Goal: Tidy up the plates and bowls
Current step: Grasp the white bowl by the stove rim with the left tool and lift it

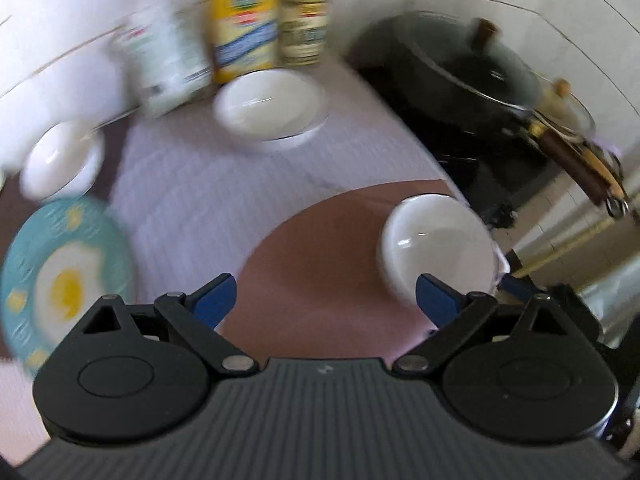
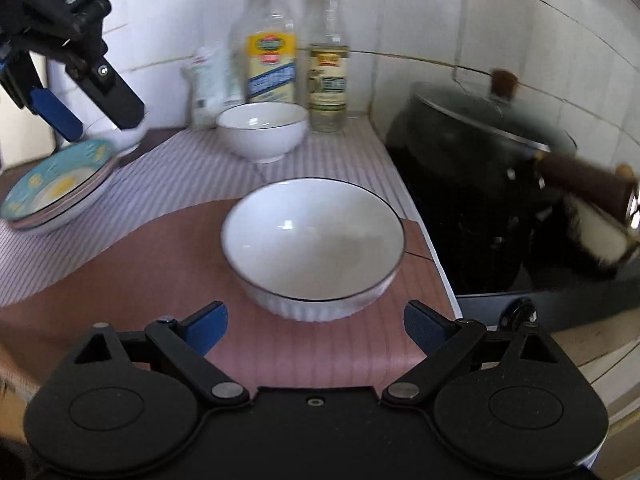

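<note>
A white bowl (image 2: 312,240) with a dark rim stands on the pink mat just ahead of my right gripper (image 2: 316,328), which is open and empty. It also shows at the right in the left wrist view (image 1: 436,240). A second white bowl (image 2: 262,130) stands further back by the bottles, also in the left wrist view (image 1: 270,106). A third white bowl (image 1: 60,160) sits at the far left. A teal plate with an egg print (image 2: 56,186) tops a small stack at the left, also in the left wrist view (image 1: 64,276). My left gripper (image 1: 326,300) is open and empty, hovering above that stack (image 2: 96,120).
Two bottles (image 2: 272,48) (image 2: 328,60) and a white tube (image 2: 206,84) stand against the tiled wall. A black lidded pan (image 2: 480,152) with a brown handle sits on the stove at the right. A striped cloth (image 2: 180,184) covers the counter.
</note>
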The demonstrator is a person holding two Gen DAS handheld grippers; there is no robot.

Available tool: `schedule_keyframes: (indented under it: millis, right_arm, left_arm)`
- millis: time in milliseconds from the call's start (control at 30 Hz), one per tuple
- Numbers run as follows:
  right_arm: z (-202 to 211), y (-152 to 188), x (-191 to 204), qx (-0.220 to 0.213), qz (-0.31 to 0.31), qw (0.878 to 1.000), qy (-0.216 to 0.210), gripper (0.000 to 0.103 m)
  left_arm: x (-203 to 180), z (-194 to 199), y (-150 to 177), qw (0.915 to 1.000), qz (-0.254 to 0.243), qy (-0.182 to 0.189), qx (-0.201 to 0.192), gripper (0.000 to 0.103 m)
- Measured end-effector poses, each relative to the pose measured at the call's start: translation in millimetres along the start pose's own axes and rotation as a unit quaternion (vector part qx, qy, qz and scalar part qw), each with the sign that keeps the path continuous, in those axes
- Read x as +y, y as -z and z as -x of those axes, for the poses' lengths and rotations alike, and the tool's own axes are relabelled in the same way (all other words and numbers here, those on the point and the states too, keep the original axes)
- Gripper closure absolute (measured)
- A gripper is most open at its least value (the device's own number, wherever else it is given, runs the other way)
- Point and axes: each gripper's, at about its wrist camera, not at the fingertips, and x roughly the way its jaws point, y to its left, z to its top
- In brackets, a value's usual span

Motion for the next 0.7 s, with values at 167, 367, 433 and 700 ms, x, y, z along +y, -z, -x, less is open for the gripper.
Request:
schedule_keyframes:
  millis: [167, 367, 433, 700]
  right_arm:
    - [-24, 21, 0, -0.033, 0.001, 0.999, 0.008, 0.006]
    - [-33, 27, 10, -0.072, 0.022, 0.997, 0.0, 0.006]
    - [-33, 27, 13, -0.075, 0.022, 0.997, 0.007, 0.006]
    - [-39, 21, 13, -0.077, 0.022, 0.997, 0.006, 0.008]
  left_arm:
    - [-30, -46, 2, 0.9998, -0.002, 0.015, 0.014, 0.012]
    - [-27, -83, 5, 0.9971, 0.056, 0.018, 0.048, 0.05]
    - [-25, -88, 6, 0.9961, 0.067, 0.012, 0.056, 0.071]
    - [-23, -88, 5, 0.9951, 0.073, 0.033, 0.058, 0.091]
